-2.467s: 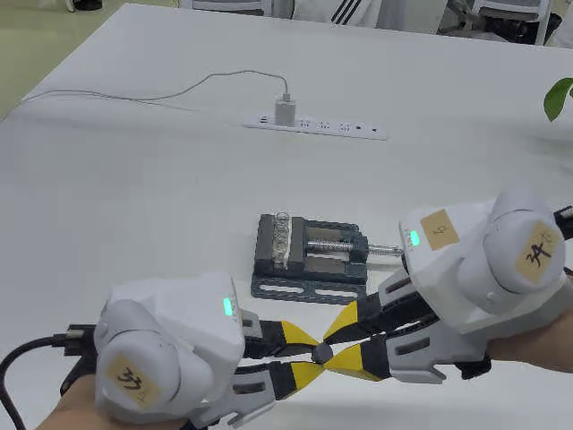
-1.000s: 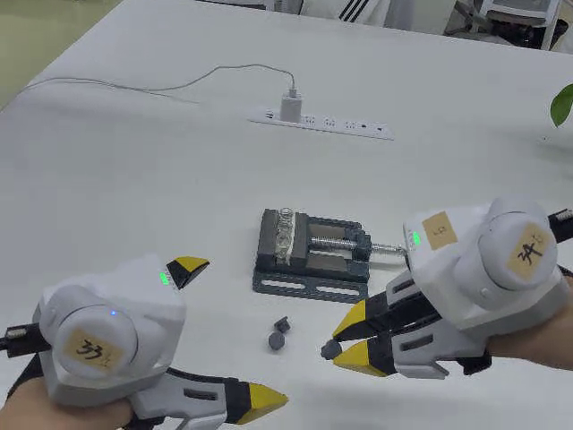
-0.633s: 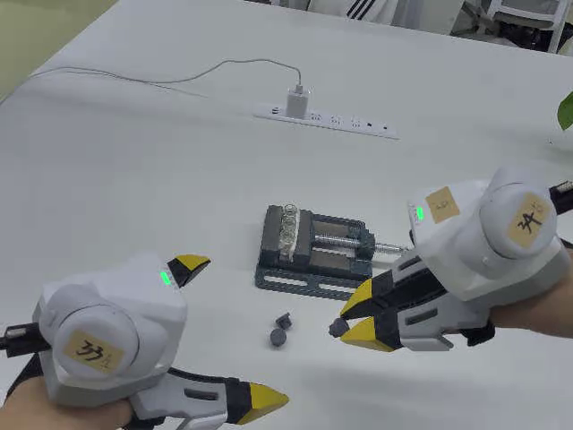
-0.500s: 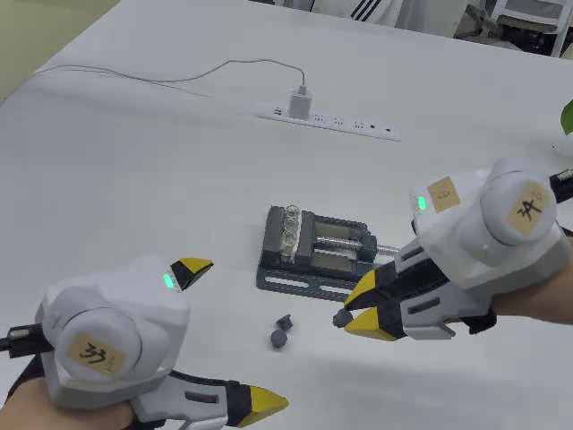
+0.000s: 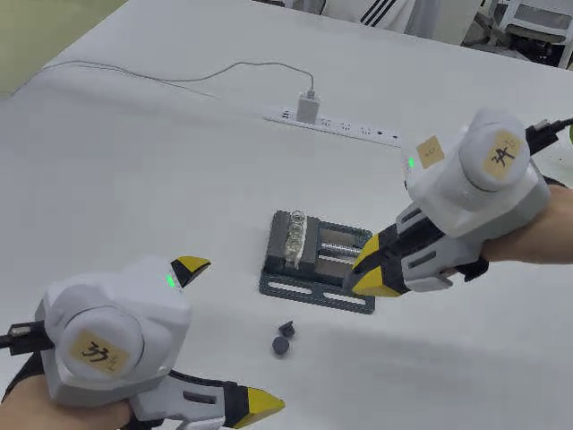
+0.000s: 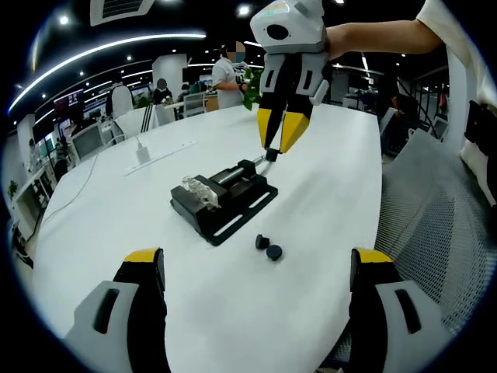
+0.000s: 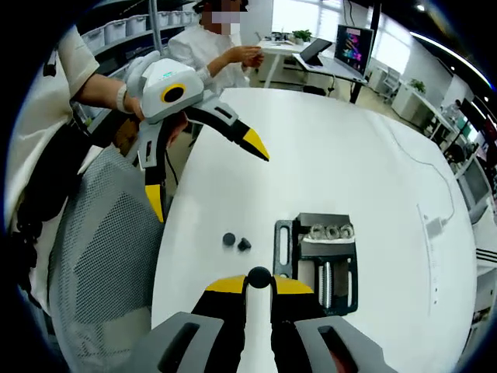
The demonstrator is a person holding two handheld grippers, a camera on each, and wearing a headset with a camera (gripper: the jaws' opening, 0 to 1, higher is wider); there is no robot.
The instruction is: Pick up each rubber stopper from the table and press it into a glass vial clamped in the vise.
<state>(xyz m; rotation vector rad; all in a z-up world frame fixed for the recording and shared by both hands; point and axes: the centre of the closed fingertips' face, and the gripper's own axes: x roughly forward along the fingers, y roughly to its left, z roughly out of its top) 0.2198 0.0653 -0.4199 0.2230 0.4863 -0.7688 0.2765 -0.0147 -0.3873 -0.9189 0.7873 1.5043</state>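
Carrying a stopper to the vise, with two more waiting on the desk.
Your right gripper (image 5: 363, 269) is clenched on a dark rubber stopper (image 7: 258, 277), pinched at the very tips. It hangs tilted down above the screw end of the vise (image 5: 315, 265). The row of glass vials (image 5: 295, 235) sits clamped at the end away from the screw, so I judge the next move calls for lining the stopper up over one vial's mouth and pressing straight down. Your left gripper (image 5: 227, 335) sits low and near you, spread wide and holding nothing. Two loose stoppers (image 5: 284, 337) lie on the desk (image 5: 134, 161) just in front of the vise.
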